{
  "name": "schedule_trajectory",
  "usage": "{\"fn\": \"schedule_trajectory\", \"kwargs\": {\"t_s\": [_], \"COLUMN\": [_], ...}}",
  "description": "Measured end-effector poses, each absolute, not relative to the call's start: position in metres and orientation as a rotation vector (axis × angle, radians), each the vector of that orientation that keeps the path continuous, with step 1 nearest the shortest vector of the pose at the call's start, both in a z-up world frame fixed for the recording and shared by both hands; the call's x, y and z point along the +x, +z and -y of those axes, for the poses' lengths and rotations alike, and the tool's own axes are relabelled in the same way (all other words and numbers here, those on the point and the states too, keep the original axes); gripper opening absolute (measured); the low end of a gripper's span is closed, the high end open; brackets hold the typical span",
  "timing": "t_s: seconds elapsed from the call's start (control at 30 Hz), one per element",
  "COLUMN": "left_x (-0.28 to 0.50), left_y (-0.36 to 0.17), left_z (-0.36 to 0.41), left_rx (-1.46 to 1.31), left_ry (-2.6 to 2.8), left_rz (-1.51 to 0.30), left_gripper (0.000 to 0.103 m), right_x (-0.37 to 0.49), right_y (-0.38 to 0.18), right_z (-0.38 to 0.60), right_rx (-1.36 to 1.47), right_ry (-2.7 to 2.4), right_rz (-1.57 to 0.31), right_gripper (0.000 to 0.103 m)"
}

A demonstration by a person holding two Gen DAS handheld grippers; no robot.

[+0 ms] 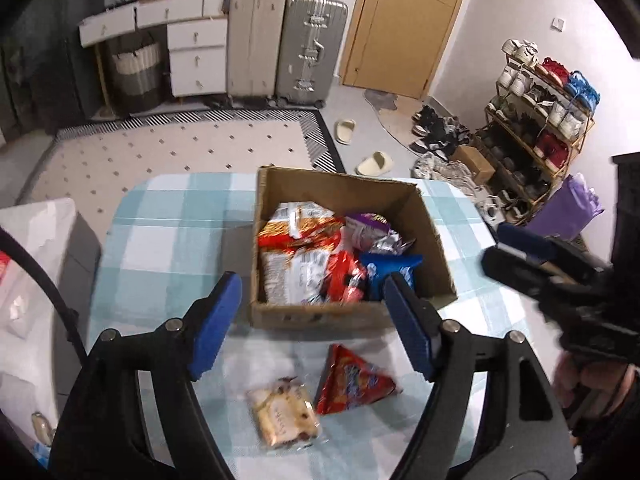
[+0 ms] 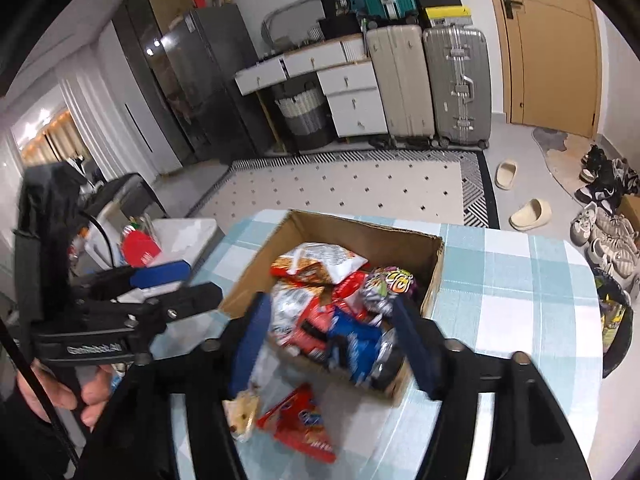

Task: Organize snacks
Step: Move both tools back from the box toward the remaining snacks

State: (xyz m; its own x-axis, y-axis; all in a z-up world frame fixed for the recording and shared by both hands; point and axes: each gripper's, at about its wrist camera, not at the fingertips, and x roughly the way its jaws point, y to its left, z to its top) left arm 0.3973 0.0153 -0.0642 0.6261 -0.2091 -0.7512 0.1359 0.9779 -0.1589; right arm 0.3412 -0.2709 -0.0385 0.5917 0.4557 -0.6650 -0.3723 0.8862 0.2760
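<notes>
- Cardboard box sits on your checked table, open-topped and crowded with snack packets.
- Two snacks lie loose on the cloth just in front of the box: a red triangular packet and, beside it, a pale clear-wrapped cake.
- Your left claw hangs above these two, jaws spread, nothing between them.
- Your right claw is spread too and holds nothing, over the box's near edge.
- Off the table you have slippers, a shoe rack and suitcases by the door.
</notes>
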Motion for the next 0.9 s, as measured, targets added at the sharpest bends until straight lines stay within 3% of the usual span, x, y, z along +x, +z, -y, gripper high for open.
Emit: {"fn": "schedule_trajectory", "kwargs": {"t_s": [0.1, 0.2, 0.33, 0.43, 0.73, 0.83, 0.9], "left_x": [0.36, 0.334, 0.295, 0.271, 0.222, 0.211, 0.204], "left_y": [-0.051, -0.041, -0.03, -0.024, -0.039, -0.047, -0.05], "left_z": [-0.018, -0.02, -0.014, -0.01, -0.006, -0.006, -0.006], "left_rx": [-0.058, -0.057, -0.014, -0.012, -0.078, -0.06, -0.056], "left_ry": [-0.121, -0.101, -0.086, -0.094, -0.148, -0.116, -0.099], "left_rz": [-0.778, -0.723, -0.647, -0.628, -0.634, -0.602, -0.572], "left_gripper": [0.072, 0.081, 0.082, 0.085, 0.089, 0.102, 0.103], "right_x": [0.311, 0.283, 0.243, 0.219, 0.163, 0.148, 0.142], "right_y": [-0.027, -0.02, -0.007, 0.0, -0.011, -0.023, -0.033], "right_z": [0.273, 0.275, 0.283, 0.289, 0.28, 0.276, 0.275], "right_rx": [0.099, 0.095, 0.102, 0.129, 0.107, 0.102, 0.116], "right_ry": [0.493, 0.512, 0.523, 0.524, 0.56, 0.563, 0.563], "right_rz": [-0.747, -0.705, -0.61, -0.556, -0.484, -0.466, -0.459], "right_gripper": [0.071, 0.078, 0.085, 0.092, 0.099, 0.101, 0.102]}}
